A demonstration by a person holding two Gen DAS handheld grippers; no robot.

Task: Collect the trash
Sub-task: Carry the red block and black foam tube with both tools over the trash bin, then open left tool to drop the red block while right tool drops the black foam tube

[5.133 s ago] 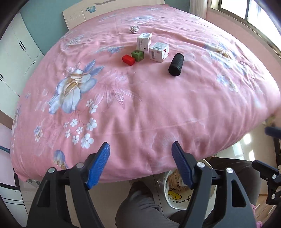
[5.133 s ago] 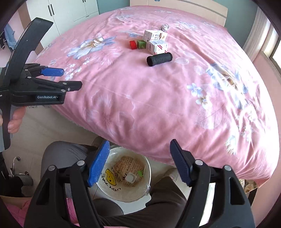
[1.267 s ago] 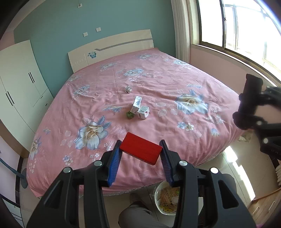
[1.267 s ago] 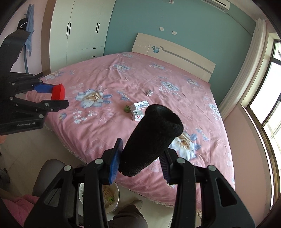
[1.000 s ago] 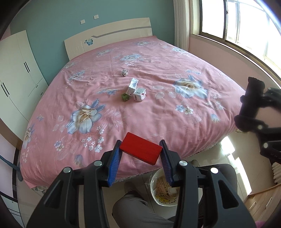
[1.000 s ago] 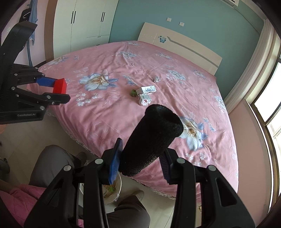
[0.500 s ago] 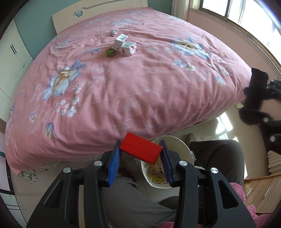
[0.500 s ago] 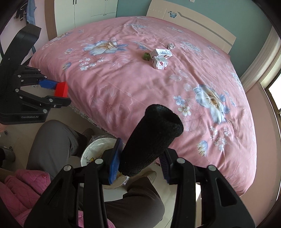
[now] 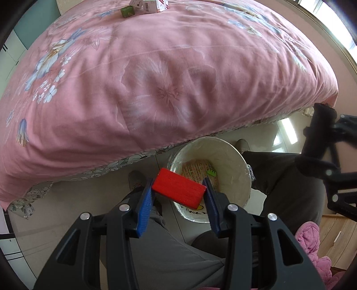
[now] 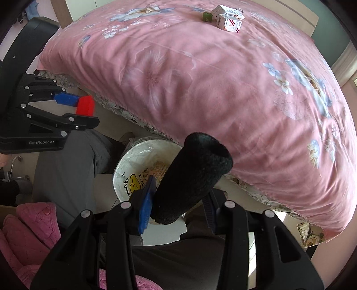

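The left gripper (image 9: 178,198) clamps a red block (image 9: 178,190) between its blue pads (image 9: 145,207). The block's long axis runs pad to pad, across the gripper, tilted slightly down toward the right pad; its end faces sit against the pads near the fingertips and the broad face looks up at the camera. In the left wrist view the block overlaps the near left rim of the white trash bin (image 9: 236,156), which stands on the floor at the foot of the pink floral bedspread (image 9: 156,78), between the person's grey-trousered legs (image 9: 169,245). The bin holds printed paper (image 9: 196,169) and a small green piece (image 9: 211,172). The right gripper (image 10: 178,207) is closed on a black foam cylinder (image 10: 194,178). The cylinder's long axis points forward and up, away from the camera and leaning right, so it juts well past the fingertips; only its near lower end sits between the pads, left pad (image 10: 146,205) clearly touching, right pad mostly hidden behind it. In the right wrist view the cylinder covers the right part of the bin. A green cube (image 10: 207,16) and two white cartons (image 10: 227,17) lie close together far up on the bedspread, well apart from both grippers.
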